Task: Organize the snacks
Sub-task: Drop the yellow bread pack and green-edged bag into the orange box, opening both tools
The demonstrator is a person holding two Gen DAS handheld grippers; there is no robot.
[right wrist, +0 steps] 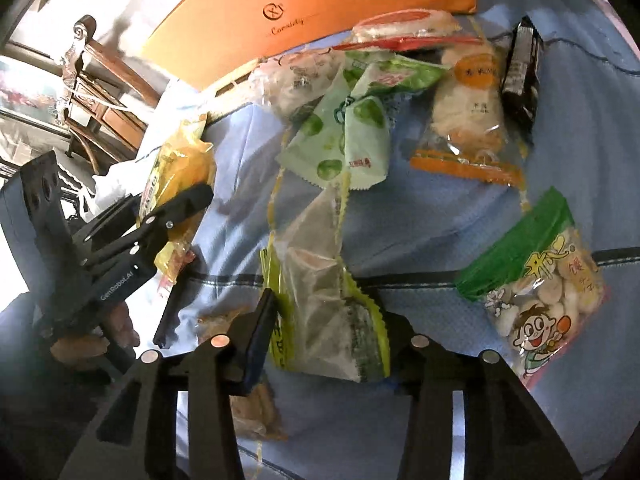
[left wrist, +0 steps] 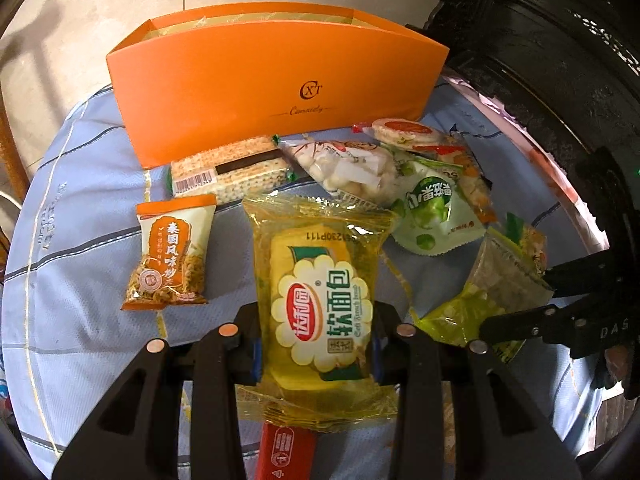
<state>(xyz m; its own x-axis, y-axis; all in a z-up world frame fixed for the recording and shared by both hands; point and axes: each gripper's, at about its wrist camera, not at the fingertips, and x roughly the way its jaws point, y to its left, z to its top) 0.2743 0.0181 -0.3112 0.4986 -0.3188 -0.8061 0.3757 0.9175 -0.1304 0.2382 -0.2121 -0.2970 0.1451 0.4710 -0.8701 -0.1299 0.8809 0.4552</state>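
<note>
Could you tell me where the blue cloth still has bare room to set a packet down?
Bare blue checked cloth lies left of the small orange snack packet. Crowded: the packets between the tall orange cardboard box and the green pea packet.

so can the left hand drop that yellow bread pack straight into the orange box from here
Probably yes: the left gripper is shut on the yellow bread pack, and the orange box stands open-topped beyond it, with only flat snack packets lying between.

Red packet (left wrist: 282, 450) under bread, cut off
</note>
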